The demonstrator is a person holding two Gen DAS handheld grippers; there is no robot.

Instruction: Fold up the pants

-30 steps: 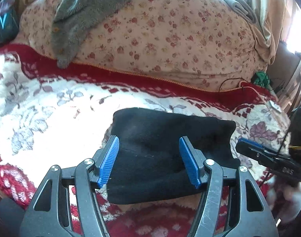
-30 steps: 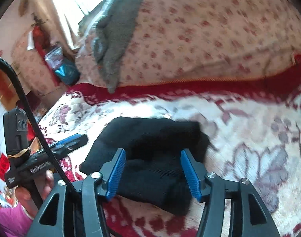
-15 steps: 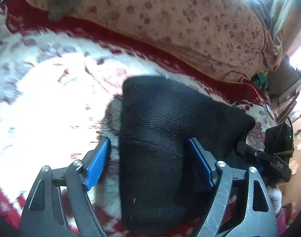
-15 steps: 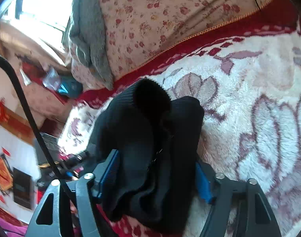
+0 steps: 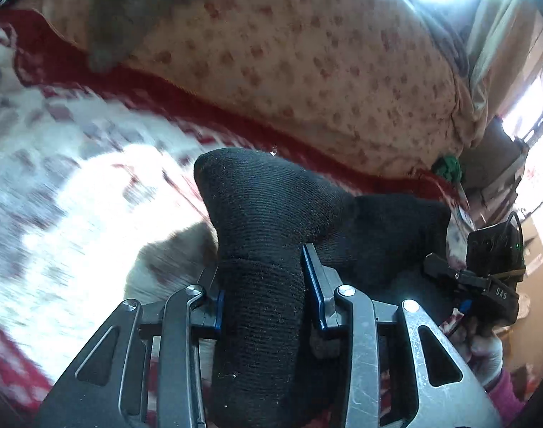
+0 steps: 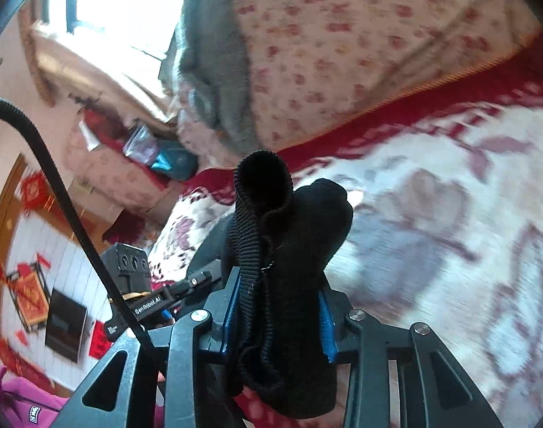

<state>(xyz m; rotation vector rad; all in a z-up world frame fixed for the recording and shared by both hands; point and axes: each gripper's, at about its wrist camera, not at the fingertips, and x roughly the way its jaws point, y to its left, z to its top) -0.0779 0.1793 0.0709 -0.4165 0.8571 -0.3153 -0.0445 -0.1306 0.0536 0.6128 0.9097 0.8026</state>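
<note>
The black knit pants [image 5: 267, 214] are bunched in a thick fold and lifted off the white and red floral blanket [image 5: 75, 196]. My left gripper [image 5: 262, 285] is shut on one end of the fold, which fills the space between its blue pads. My right gripper [image 6: 276, 306] is shut on the other end of the pants [image 6: 292, 235], where the ribbed waistband sticks up. The right gripper also shows in the left wrist view [image 5: 460, 281], at the right. The left gripper also shows in the right wrist view [image 6: 157, 303], at the left.
A big floral quilt roll [image 5: 307, 53] with a grey garment [image 5: 128, 10] over it lies along the far side of the bed. A black cable [image 6: 57, 185] crosses the right wrist view. A wall with red decorations [image 6: 29, 285] is at the left.
Both grippers have closed on the folded pants and lifted them off the blanket. Both cameras have tilted and the blanket is blurred with motion.
</note>
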